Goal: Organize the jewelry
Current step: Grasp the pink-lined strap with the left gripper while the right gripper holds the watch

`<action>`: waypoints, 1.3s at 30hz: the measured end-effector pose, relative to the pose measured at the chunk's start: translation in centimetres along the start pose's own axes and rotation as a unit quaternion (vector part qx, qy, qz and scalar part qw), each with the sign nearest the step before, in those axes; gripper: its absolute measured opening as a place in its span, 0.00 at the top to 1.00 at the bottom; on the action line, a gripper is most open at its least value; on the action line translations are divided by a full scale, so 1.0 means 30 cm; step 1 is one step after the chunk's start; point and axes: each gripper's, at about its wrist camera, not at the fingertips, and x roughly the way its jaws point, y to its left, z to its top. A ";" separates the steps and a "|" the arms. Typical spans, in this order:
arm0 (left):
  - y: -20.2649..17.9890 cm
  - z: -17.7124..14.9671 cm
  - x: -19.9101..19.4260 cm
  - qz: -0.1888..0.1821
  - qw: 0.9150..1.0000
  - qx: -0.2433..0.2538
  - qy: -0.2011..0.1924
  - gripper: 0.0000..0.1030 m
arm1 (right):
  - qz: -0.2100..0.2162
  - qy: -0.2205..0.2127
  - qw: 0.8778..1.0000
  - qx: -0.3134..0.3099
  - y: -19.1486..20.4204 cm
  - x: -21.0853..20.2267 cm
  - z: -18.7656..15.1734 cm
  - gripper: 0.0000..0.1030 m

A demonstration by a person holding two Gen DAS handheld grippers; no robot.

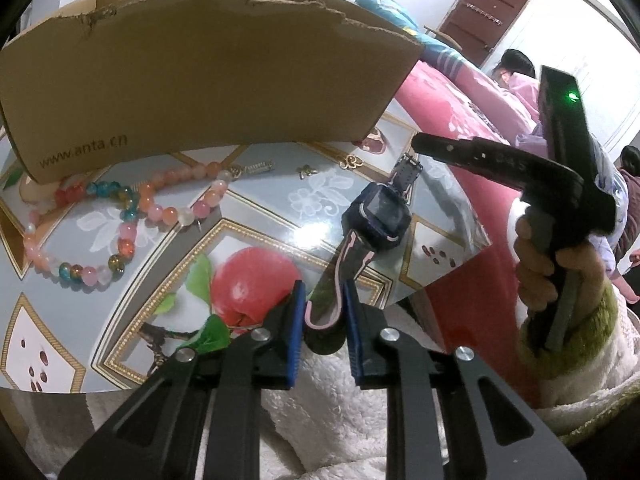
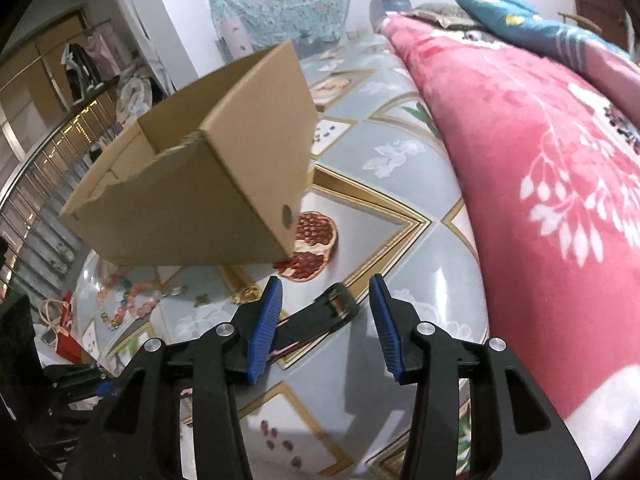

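My left gripper (image 1: 323,312) is shut on the pink-lined strap of a dark blue smartwatch (image 1: 380,212), whose body sticks out over the table. The watch's buckle end (image 2: 338,306) shows between my right gripper's fingers in the right wrist view. My right gripper (image 2: 326,320) is open and empty above the table; it also shows at the right of the left wrist view (image 1: 500,164). A bead bracelet (image 1: 120,220) lies on the table left of the watch, in front of an open cardboard box (image 1: 200,76). Small gold pieces (image 1: 306,171) lie near the box.
The tablecloth (image 1: 260,208) has fruit prints and gold borders. A red floral blanket (image 2: 540,160) lies along the table's right side. The box (image 2: 192,184) stands at the left back of the table. A red bag (image 2: 66,336) sits beyond the left edge. People sit at far right.
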 end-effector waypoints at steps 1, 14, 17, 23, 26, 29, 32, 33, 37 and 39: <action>0.000 0.000 0.000 0.000 1.000 -0.001 0.000 0.82 | 0.004 0.005 1.000 0.001 -0.008 0.008 0.001 0.60; 0.012 0.007 0.007 0.002 1.000 -0.008 0.002 0.82 | 0.039 0.028 0.999 0.014 -0.038 0.003 -0.027 0.91; 0.015 0.006 0.009 0.002 1.000 -0.010 0.001 0.82 | 0.117 0.030 0.991 0.055 -0.070 -0.018 -0.026 0.96; 0.006 0.004 0.009 0.008 1.000 -0.004 -0.002 0.82 | 0.083 0.034 0.995 0.036 -0.030 -0.003 -0.045 0.96; 0.009 0.001 0.011 0.006 1.000 -0.007 -0.003 0.82 | 0.074 0.027 0.997 0.025 -0.016 -0.007 -0.042 0.96; 0.008 0.000 0.012 0.007 1.000 -0.007 -0.005 0.82 | 0.077 0.023 0.997 0.019 -0.017 -0.022 -0.043 0.96; 0.009 -0.004 0.012 0.007 1.000 -0.009 -0.007 0.82 | 0.066 0.018 0.998 0.006 -0.006 -0.032 -0.052 0.98; 0.009 -0.004 0.011 0.007 1.000 -0.009 -0.007 0.82 | 0.061 0.015 0.998 0.000 0.000 -0.032 -0.053 0.98; 0.011 -0.005 0.009 0.007 1.000 -0.010 -0.009 0.82 | 0.032 0.009 0.999 -0.016 0.012 -0.018 -0.044 0.99; 0.012 -0.006 0.008 0.008 1.000 -0.010 -0.010 0.82 | 0.023 0.008 0.999 -0.022 0.014 -0.016 -0.045 0.99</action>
